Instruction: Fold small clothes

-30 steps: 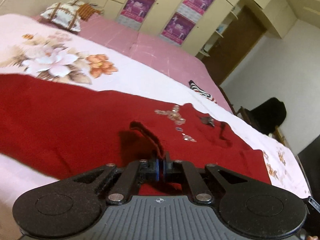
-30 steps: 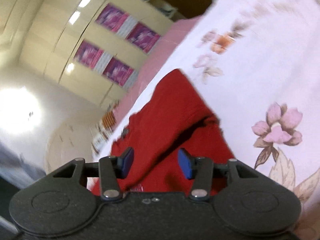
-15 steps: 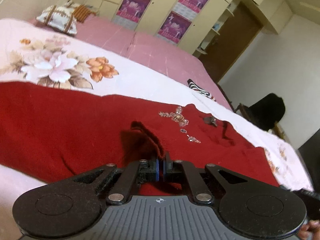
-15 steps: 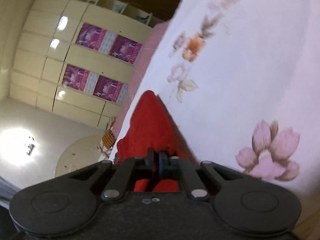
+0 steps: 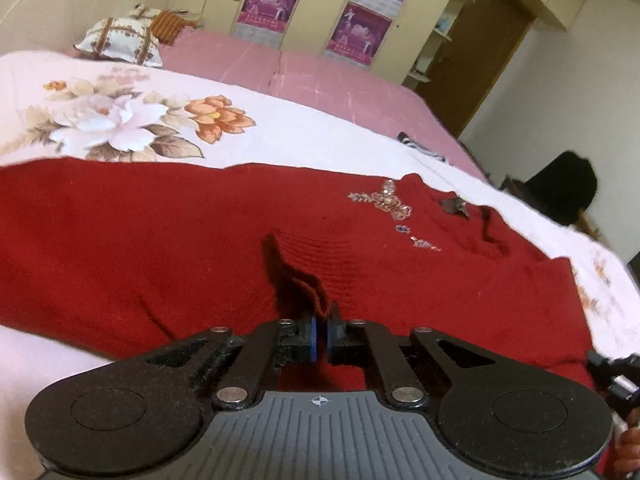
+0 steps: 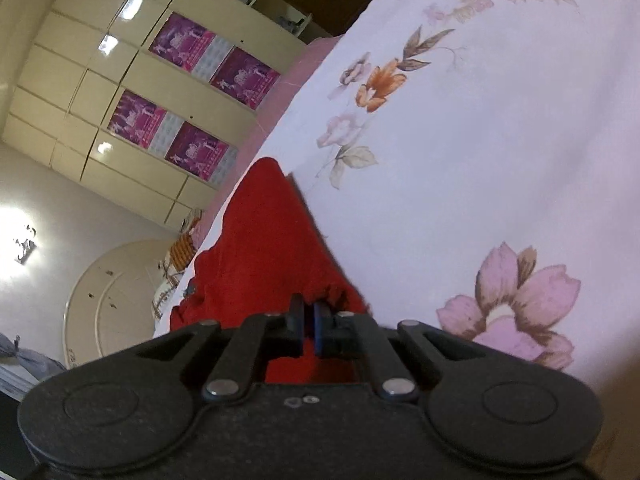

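Right gripper (image 6: 307,322), spread wide a second ago, has clamped onto the sweater's (image 5: 160,248) edge; the left gripper (image 5: 321,334) keeps its pinch on a raised fold.

From the left: a pillow (image 5: 120,40) at the bed's head, the floral bedspread (image 5: 120,128) with the sweater lying flat across it, beaded trim (image 5: 384,202) near the collar, then a pink sheet (image 5: 320,84), a wardrobe (image 5: 312,4) with posters, a brown door (image 5: 480,56) and a dark chair (image 5: 564,192).
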Tool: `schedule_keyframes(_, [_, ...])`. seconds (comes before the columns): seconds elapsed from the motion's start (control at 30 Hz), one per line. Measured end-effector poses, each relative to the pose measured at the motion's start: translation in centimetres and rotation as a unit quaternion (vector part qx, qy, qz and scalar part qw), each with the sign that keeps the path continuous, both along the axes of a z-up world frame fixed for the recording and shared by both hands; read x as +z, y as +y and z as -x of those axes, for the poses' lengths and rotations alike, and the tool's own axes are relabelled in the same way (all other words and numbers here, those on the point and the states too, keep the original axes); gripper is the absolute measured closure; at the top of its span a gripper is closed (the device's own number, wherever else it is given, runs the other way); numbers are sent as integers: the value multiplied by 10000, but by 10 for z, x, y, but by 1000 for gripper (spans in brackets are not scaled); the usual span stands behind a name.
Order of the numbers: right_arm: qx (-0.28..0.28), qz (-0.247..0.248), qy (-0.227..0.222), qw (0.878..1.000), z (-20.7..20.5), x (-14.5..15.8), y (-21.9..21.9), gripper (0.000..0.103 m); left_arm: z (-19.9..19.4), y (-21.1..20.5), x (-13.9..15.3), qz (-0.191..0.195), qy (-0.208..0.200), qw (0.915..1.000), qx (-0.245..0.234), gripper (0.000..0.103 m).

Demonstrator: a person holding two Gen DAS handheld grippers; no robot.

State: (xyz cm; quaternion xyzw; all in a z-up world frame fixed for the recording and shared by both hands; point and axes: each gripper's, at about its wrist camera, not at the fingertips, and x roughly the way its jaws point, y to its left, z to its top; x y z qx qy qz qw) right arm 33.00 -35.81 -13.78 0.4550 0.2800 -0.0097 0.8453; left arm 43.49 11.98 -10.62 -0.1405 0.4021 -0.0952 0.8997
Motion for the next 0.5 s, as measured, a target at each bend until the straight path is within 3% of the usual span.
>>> schedule_keyframes(0.03, [142, 130, 16, 9998, 0, 6, 2, 91, 5, 2, 4, -159, -55, 9998, 89, 80])
schedule_keyframes(0.1, [371, 470, -15, 9982, 8, 18, 4, 73, 18, 5, 17, -590, -331, 9972, 312, 48])
schedule_keyframes(0.13, [430, 875, -166, 9951, 14, 31, 7, 71, 23, 3, 25, -845, -557, 9941, 384, 45])
schedule_keyframes(0.2, [553, 1523, -488, 9856, 18, 51, 13, 77, 24, -12, 37, -1149, -938, 9889, 102, 45])
schedule_keyframes(0.33, [1087, 2313, -446, 9658, -23, 60, 44, 80, 5, -76, 28, -1378, -1189, 9801, -799, 45])
schedule_keyframes(0.4, [1591, 3043, -387, 9384, -44, 57, 79, 78, -4, -94, 14, -1569, -1129, 9771, -886, 45])
schedule_keyframes(0.47, [1910, 3836, -146, 9034, -58, 48, 100, 82, -16, -85, -3, -1635, -746, 9811, -717, 42])
schedule_keyframes(0.5, [1774, 3938, -45, 9019, -59, 44, 92, 85, -17, -76, -3, -1494, -732, 9839, -658, 42])
